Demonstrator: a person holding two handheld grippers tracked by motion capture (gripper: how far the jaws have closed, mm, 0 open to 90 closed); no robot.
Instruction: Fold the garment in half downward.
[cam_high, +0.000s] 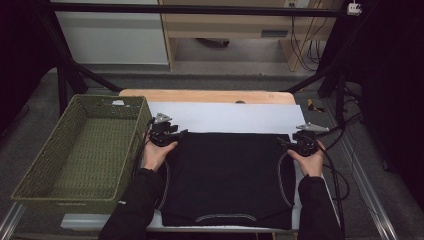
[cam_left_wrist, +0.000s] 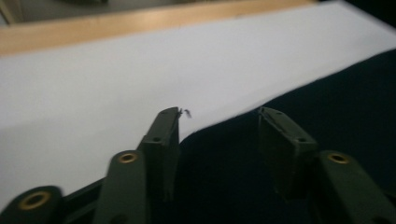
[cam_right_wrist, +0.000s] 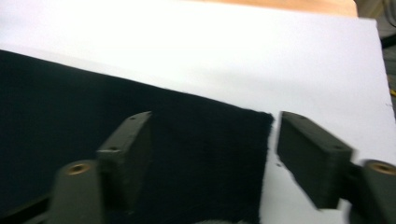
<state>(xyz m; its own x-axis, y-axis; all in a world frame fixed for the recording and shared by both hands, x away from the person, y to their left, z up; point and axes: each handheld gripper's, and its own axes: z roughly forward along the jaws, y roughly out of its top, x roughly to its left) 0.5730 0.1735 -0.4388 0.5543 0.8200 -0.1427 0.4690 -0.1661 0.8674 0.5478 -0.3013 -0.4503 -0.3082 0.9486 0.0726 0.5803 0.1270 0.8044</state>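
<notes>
Lying flat on the white sheet (cam_high: 225, 117) nearest the person, one black garment (cam_high: 227, 175) spreads between the two hands, its neckline toward the table's near edge and its straight hem farthest away. It looks soft, light and limp, so it will likely sag and fold wherever it is lifted; the two far corners of the hem seem the sound places to take hold. The left gripper (cam_high: 165, 135) hovers at the far left corner with jaws apart and no cloth pinched, as the left gripper view shows. The right gripper (cam_high: 302, 141) sits at the far right corner, jaws likewise spread astride the corner without pressing it. Left of the garment stands one green woven basket (cam_high: 60, 165), and beyond the sheet runs one wooden table (cam_high: 210, 96) edge.
</notes>
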